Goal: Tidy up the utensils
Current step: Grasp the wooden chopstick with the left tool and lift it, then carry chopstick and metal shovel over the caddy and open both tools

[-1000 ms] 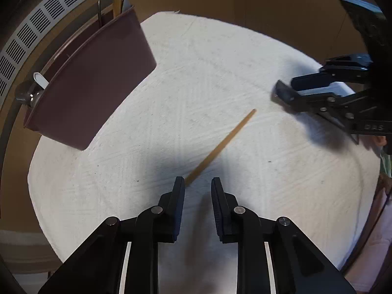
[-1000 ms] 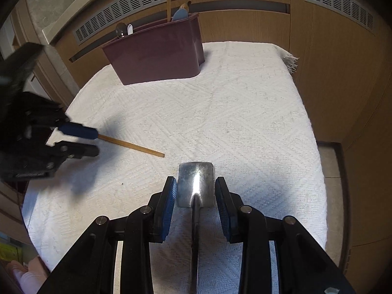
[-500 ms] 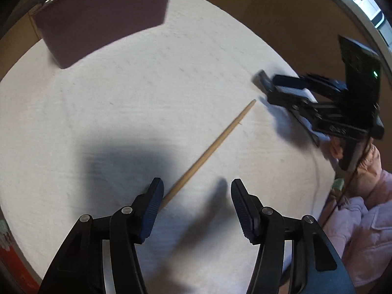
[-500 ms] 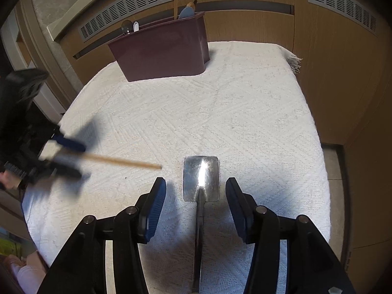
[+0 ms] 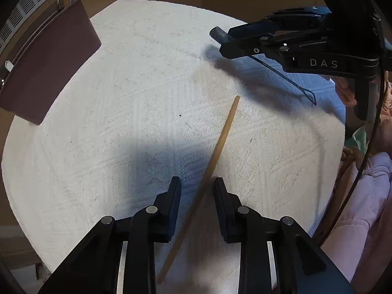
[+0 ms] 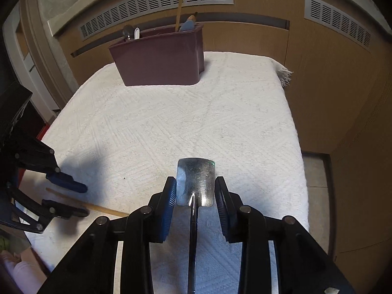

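Note:
A wooden chopstick [image 5: 221,134] lies on the white cloth [image 5: 137,93]. My left gripper [image 5: 197,188] straddles its near part. The jaws are closing, and a gap still shows between each pad and the stick. My right gripper [image 6: 195,188] has its jaws closing onto the flat head of a metal spatula [image 6: 196,178], and both pads touch the head's edges. In the left wrist view the right gripper [image 5: 220,41] hovers over the cloth, the spatula's thin handle [image 5: 294,83] trailing beneath it. A maroon utensil holder [image 6: 159,61] stands at the cloth's far end.
The holder has a chopstick, a spoon and a blue-handled utensil standing in it. Wooden panels with vent grilles [image 6: 156,2] close off the far side and the right. The cloth's fringed corner [image 6: 285,73] marks the table edge. A person's pink sleeve [image 5: 362,196] is at the near side.
My left gripper slid along the chopstick; its jaws spread wide, then narrowed around the stick. The right jaws parted from the spatula head and came back onto it.

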A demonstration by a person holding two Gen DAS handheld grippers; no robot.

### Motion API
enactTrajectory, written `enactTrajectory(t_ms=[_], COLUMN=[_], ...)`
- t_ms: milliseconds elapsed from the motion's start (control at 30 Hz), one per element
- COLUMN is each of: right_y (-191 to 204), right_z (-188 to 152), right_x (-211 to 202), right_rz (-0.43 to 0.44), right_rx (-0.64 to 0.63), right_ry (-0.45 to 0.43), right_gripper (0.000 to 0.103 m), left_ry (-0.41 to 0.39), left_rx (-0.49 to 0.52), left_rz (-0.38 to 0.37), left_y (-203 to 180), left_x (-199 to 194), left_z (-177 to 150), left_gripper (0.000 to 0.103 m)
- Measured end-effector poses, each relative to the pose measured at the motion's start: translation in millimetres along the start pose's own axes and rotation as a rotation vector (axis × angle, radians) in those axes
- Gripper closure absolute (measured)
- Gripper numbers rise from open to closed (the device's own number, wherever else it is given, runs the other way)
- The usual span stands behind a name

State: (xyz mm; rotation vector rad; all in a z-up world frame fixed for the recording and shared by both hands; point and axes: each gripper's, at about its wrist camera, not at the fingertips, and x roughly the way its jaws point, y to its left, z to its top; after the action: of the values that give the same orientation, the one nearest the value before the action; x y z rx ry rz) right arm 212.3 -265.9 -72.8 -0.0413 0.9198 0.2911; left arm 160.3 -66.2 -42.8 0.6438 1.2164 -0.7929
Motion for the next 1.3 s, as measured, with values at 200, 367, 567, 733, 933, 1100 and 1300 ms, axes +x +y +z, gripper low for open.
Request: enactTrajectory(t_ms=[200, 367, 567, 733, 933, 1100, 1300], right_y=[-0.8, -0.6, 13.1, 26.1, 47.1, 68.4, 77.8], right_z=[-1.3, 8.2, 19.8, 36.8, 102.0, 186.9, 254.1], right_x=[3.1, -14.0, -31.5, -44.0, -96.7, -149.5, -154.7], right_rz=[0.025, 0.055, 0.087, 0.153, 0.195, 0.12, 0.052], right_rx=[0.019, 0.062, 0.046, 0.038, -0.033, -0.093, -0.107], right_ry=[0.004, -0.072, -0.122, -0.179, -0.401, -0.598, -0.645], right_gripper=[0.074, 0.074, 0.074, 0.074, 0.074, 0.095, 0.094], left_ry=[-0.033, -0.322, -0.598, -0.736, -0.998, -1.208, -1.295], left_rx=[-0.075, -0.35, -0.647, -0.68, -0.601, -0.571, -0.634], left_rz=[0.01, -0.018, -0.024, -0.001, 0.061, 0.244, 0.359], left_y=[-5.5, 6.6, 47.7, 61.6, 108.2, 136.2, 182.7], left_x=[6.5, -20.3, -47.1, -74.0, -171.6, -239.0, -243.9], left_z=[13.7, 4.8, -30.2, -9.1, 24.0, 51.9, 69.5], left_gripper=[0.097, 0.097, 0.097, 0.097, 0.097, 0.097, 0.097])
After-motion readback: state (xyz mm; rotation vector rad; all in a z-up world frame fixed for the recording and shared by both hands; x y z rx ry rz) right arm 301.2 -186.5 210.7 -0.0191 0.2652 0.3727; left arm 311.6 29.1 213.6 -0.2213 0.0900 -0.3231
